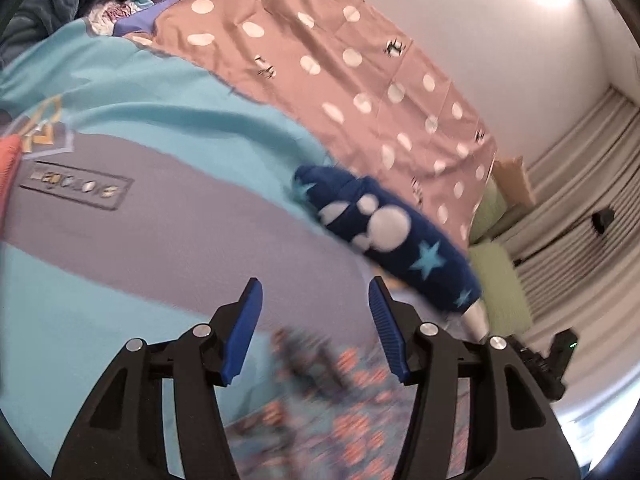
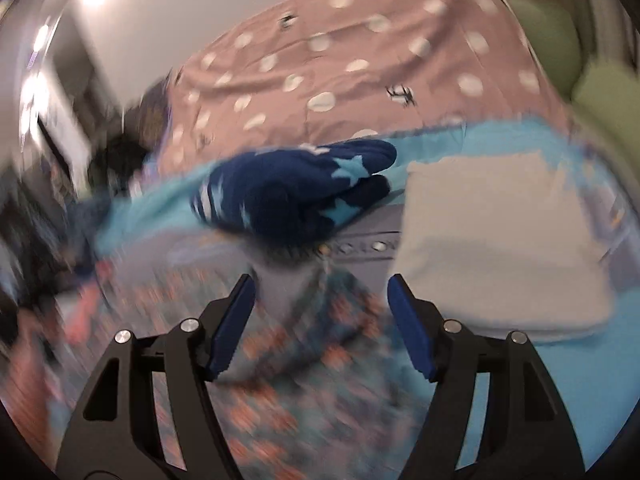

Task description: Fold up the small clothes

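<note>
Both claws stand apart and hold nothing: left gripper [image 1: 316,292], right gripper [image 2: 322,286]. The navy starred garment [image 2: 296,196] lies ahead on the turquoise blanket [image 1: 132,80]. The patterned cloth [image 2: 304,392] below is too blurred to identify.

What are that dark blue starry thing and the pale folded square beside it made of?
The blue starry bundle looks like fleece or plush: a fuzzy, matte surface with soft rounded edges, though blur leaves that open. The pale folded square looks like terry or thick cotton: matte, faintly napped, with thick layered edges. Neither shows any shine.
</note>
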`<state>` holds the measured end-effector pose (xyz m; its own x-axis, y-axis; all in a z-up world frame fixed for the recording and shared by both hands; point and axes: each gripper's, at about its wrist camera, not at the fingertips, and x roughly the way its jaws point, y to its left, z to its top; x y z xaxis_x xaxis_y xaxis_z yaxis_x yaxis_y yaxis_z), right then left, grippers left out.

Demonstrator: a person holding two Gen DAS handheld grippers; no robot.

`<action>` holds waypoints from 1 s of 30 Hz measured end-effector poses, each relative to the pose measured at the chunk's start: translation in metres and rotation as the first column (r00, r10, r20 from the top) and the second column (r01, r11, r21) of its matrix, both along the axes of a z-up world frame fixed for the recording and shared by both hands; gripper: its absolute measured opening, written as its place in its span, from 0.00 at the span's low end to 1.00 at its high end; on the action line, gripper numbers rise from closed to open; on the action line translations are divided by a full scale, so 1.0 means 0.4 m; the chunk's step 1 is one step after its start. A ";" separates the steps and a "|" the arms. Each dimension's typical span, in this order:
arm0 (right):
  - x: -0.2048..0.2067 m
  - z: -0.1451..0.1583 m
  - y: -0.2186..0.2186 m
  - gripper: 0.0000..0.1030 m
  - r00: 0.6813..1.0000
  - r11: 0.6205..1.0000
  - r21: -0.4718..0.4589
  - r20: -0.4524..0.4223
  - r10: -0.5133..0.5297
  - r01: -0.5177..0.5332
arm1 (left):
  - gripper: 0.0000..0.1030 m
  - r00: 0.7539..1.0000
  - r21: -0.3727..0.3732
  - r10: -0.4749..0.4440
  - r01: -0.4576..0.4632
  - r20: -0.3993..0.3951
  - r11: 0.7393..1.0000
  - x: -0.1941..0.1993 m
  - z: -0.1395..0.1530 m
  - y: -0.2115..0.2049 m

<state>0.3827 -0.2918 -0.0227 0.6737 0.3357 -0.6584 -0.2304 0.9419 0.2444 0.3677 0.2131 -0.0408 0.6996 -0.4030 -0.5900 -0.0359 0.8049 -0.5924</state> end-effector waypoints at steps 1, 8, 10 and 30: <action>-0.013 0.004 0.013 0.68 0.999 0.995 -0.090 0.017 0.030 -0.029 | 0.54 1.000 0.047 -0.017 0.018 -0.011 0.999 -0.017 -0.008 0.005; -0.041 -0.070 0.146 0.66 0.964 0.744 -0.631 -0.024 0.263 -0.219 | 0.54 0.972 0.521 -0.218 0.230 -0.086 0.822 -0.091 -0.043 -0.093; -0.010 -0.115 0.184 0.68 0.954 0.675 -0.692 -0.068 0.293 -0.257 | 0.54 0.951 0.635 -0.283 0.294 -0.122 0.715 -0.074 -0.056 -0.159; 0.212 -0.090 -0.011 0.43 0.993 0.992 -0.126 -0.113 -0.028 0.014 | 0.09 0.971 0.363 -0.212 0.238 -0.109 0.901 0.104 -0.079 -0.128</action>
